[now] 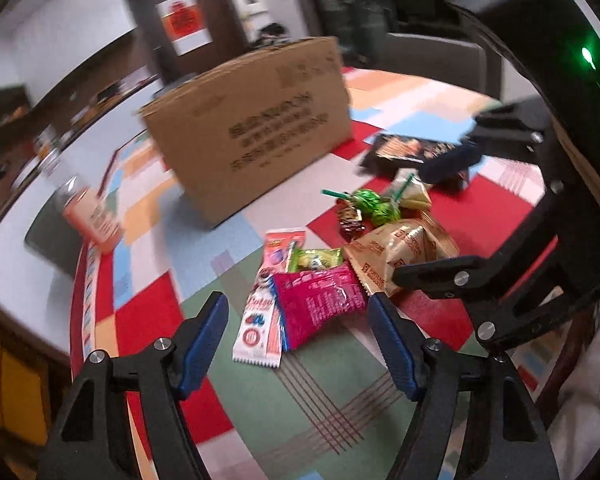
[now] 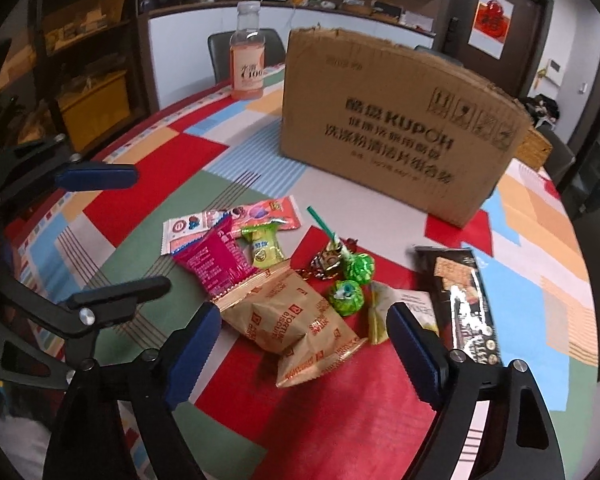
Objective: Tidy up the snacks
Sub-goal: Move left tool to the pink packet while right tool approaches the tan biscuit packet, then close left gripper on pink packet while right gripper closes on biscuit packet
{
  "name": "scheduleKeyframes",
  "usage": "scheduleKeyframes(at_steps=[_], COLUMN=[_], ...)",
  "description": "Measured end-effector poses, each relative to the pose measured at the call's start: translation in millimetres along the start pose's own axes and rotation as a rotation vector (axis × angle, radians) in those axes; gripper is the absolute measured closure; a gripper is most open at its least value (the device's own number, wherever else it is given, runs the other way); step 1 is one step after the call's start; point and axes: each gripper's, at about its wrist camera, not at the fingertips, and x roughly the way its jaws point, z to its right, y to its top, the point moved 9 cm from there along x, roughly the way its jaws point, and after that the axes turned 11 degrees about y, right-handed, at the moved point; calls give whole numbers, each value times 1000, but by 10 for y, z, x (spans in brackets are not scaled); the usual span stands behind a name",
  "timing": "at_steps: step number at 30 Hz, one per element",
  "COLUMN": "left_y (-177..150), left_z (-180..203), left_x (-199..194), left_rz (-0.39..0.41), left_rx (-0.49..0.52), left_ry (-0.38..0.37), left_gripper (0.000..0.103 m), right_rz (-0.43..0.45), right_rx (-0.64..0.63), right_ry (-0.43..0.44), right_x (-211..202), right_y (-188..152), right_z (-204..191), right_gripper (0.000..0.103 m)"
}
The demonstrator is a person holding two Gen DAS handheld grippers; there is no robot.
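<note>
Snacks lie in a loose heap on a patchwork tablecloth in front of a cardboard box (image 1: 256,128) (image 2: 396,128). My left gripper (image 1: 296,312) is open just above a magenta packet (image 1: 320,304) (image 2: 220,260) and a white-pink wafer packet (image 1: 260,320), touching neither. My right gripper (image 2: 304,320) is open over a brown fortune biscuit pack (image 2: 296,320) (image 1: 400,252), its pads clear of it. Each gripper shows in the other's view: right gripper (image 1: 412,220), left gripper (image 2: 148,228). Green lollipops (image 2: 356,268) and a small green pack (image 2: 264,246) lie between.
A long black snack bar (image 2: 464,300) lies to the right of the heap. An orange drink bottle (image 2: 248,56) stands at the far left of the table, next to the box. Chairs ring the round table (image 2: 340,420); shelves and a counter stand behind.
</note>
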Motion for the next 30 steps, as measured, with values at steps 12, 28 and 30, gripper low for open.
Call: scheduleKeyframes(at_steps=[12, 28, 30], left_y=[52, 48, 22], left_z=[261, 264, 223], left_x=[310, 573, 603], left_rz=[-8, -111, -130], left_rx=[235, 132, 64], left_ry=[-160, -205, -176], left_gripper=[35, 42, 40], right_rz=[-86, -131, -123], right_rx=[-25, 94, 112], right_ry=[63, 148, 149], right_x=[252, 413, 407], right_y=[-55, -159, -177], right_z=[-3, 95, 122], right_gripper=[27, 44, 45])
